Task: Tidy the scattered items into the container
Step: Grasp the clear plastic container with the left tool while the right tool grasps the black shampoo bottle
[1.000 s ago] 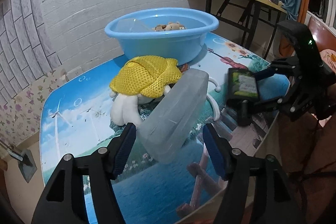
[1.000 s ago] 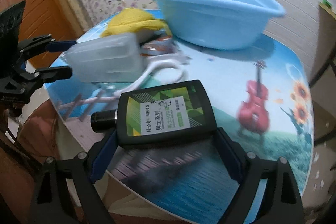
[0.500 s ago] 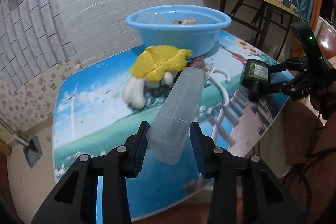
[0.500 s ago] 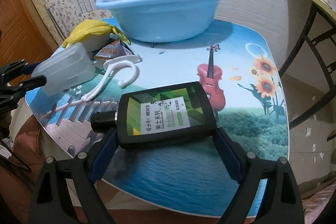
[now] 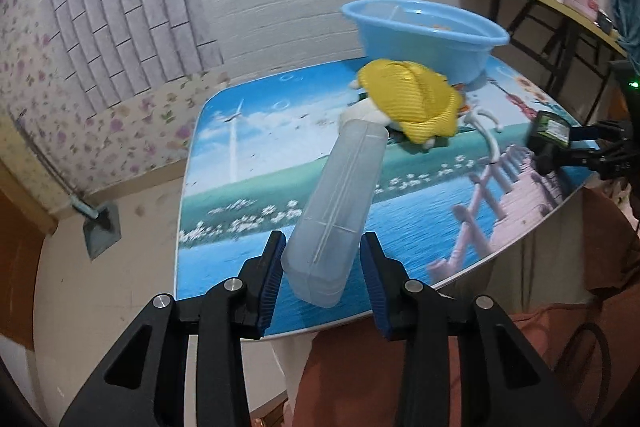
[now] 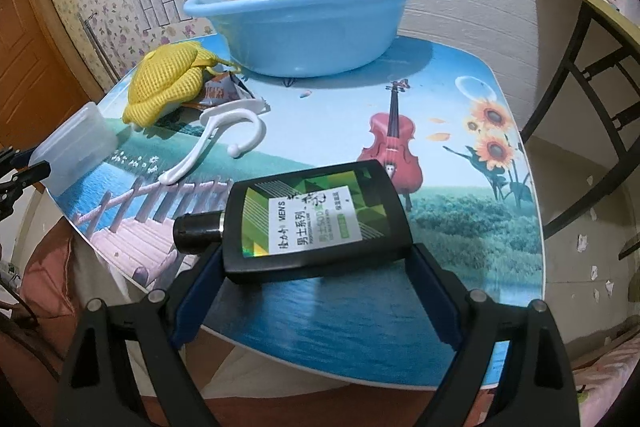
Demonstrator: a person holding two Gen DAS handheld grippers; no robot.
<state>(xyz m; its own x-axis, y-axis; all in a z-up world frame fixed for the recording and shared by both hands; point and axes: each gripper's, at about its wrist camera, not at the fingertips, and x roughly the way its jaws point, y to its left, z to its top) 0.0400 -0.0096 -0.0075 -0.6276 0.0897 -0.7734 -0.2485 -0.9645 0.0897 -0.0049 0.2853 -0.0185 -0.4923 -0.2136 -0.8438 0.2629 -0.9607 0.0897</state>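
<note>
My left gripper (image 5: 322, 273) is shut on a long frosted plastic box (image 5: 340, 203) and holds it above the table's near edge. The box also shows in the right wrist view (image 6: 76, 147). My right gripper (image 6: 316, 273) is shut on a flat black bottle with a green label (image 6: 316, 219), held over the table's front edge; the bottle also shows in the left wrist view (image 5: 550, 135). The blue basin (image 6: 304, 19) stands at the back of the table with a clear tub inside. A yellow mesh cloth (image 6: 168, 83) over a white plush, a snack packet (image 6: 220, 91) and a white hook (image 6: 224, 143) lie before the basin.
The table (image 6: 460, 195) has a printed scenic top with rounded corners. A side shelf on black legs (image 6: 580, 27) stands to the right. A white brick wall is close behind the basin. The floor lies below the table's left edge (image 5: 120, 275).
My left gripper has pulled back and to the left with the frosted box, raising it off the table. My right gripper has drawn back a little with the bottle still in it.
</note>
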